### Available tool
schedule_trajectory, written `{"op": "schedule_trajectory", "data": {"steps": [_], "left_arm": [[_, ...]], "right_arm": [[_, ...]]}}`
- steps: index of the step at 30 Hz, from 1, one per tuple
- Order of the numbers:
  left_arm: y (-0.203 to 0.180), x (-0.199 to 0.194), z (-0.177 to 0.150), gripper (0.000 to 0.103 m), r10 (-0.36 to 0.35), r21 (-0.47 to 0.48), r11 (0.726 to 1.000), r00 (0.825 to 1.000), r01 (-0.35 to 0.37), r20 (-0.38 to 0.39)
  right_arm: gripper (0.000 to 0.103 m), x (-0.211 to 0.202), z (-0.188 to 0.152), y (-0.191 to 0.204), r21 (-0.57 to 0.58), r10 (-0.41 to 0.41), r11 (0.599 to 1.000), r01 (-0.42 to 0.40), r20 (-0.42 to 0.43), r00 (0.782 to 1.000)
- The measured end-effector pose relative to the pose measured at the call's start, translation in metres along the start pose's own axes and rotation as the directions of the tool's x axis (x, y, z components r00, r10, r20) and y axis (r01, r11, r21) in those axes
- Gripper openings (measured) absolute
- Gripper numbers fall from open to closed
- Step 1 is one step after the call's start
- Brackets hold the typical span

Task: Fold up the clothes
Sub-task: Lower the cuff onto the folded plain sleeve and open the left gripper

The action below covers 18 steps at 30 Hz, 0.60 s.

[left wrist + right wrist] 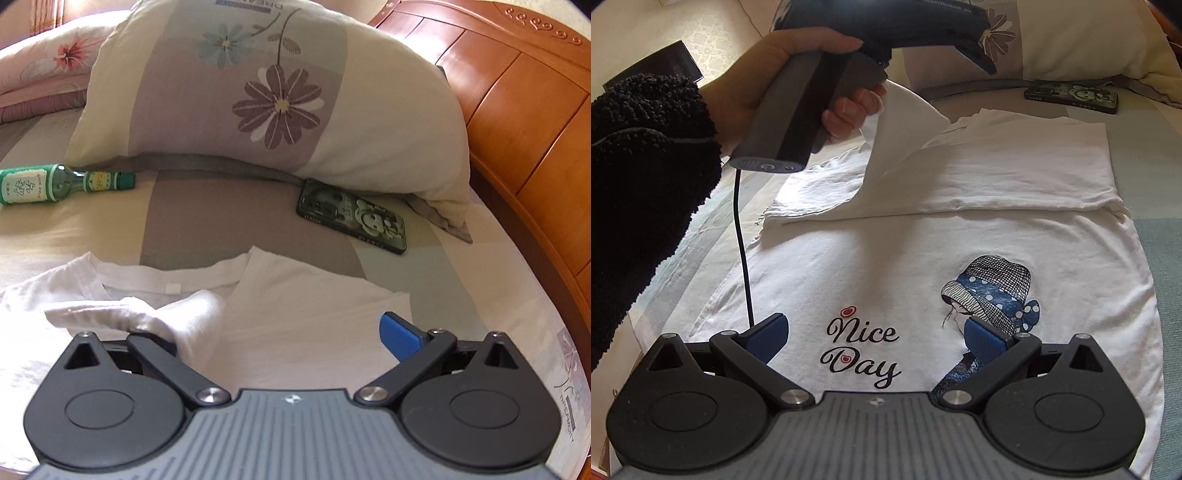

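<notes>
Left gripper jaws spread wide, white fabric draped over left finger, not pinched. Right gripper wide too, gripping nothing, low over printed front of white T-shirt. Shirt flat on bed, far part folded over; one corner lifted beside hand. Phone just beyond shirt's far edge, under pillow. Green bottle far left. Wooden headboard hems right side; bare sheet between bottle and phone.

Phone and bottle beside shirt, pillow behind, open bedsheet between.
</notes>
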<state>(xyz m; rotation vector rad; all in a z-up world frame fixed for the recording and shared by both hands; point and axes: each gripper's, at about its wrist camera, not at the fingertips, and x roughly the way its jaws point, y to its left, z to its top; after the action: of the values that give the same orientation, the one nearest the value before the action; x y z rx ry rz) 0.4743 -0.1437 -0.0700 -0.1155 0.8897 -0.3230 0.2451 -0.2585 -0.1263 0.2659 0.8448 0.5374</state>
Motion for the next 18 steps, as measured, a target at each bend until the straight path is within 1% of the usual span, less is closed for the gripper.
{"op": "schedule_trajectory", "data": {"steps": [2,4,6,8,9,11,14,15,16,18], "left_arm": [[-0.002,0.010,-0.008,0.100,-0.007,0.036,0.999,0.999,0.008,-0.032],[-0.005,0.017,-0.016,0.100,-0.027,0.074,0.997,0.997,0.032,-0.068],[-0.007,0.020,-0.024,0.100,-0.070,0.096,0.992,0.991,0.081,-0.110],[-0.003,0.016,-0.033,0.100,-0.121,0.087,0.987,0.984,0.133,-0.129],[0.002,0.013,-0.038,0.100,-0.148,0.062,0.986,0.981,0.157,-0.127],[0.017,0.004,-0.045,0.101,-0.206,-0.026,0.979,0.973,0.204,-0.103],[0.041,-0.008,-0.056,0.101,-0.287,-0.155,0.949,0.956,0.275,-0.057],[0.048,-0.010,-0.059,0.101,-0.302,-0.198,0.937,0.953,0.288,-0.040],[0.056,-0.010,-0.061,0.101,-0.302,-0.242,0.926,0.953,0.288,-0.023],[0.067,-0.006,-0.063,0.101,-0.281,-0.315,0.911,0.960,0.265,-0.004]], "right_arm": [[0.103,0.000,-0.001,0.001,-0.009,-0.006,1.000,0.006,-0.002,1.000],[0.103,0.001,-0.001,0.000,-0.010,-0.010,1.000,0.010,-0.004,1.000],[0.103,0.001,-0.001,-0.002,-0.004,-0.021,1.000,0.021,-0.003,1.000],[0.103,-0.001,-0.001,-0.005,0.006,-0.042,0.999,0.042,0.015,0.999],[0.103,-0.002,0.000,-0.006,0.011,-0.046,0.999,0.045,0.029,0.999],[0.103,-0.006,0.001,-0.009,0.029,-0.034,0.999,0.032,0.051,0.998],[0.103,-0.008,0.002,-0.011,0.047,-0.026,0.999,0.023,0.066,0.997],[0.103,-0.008,0.003,-0.011,0.051,-0.028,0.998,0.025,0.067,0.997],[0.103,-0.008,0.003,-0.012,0.054,-0.030,0.998,0.027,0.068,0.997],[0.103,-0.007,0.003,-0.013,0.060,-0.033,0.998,0.028,0.070,0.997]]}}
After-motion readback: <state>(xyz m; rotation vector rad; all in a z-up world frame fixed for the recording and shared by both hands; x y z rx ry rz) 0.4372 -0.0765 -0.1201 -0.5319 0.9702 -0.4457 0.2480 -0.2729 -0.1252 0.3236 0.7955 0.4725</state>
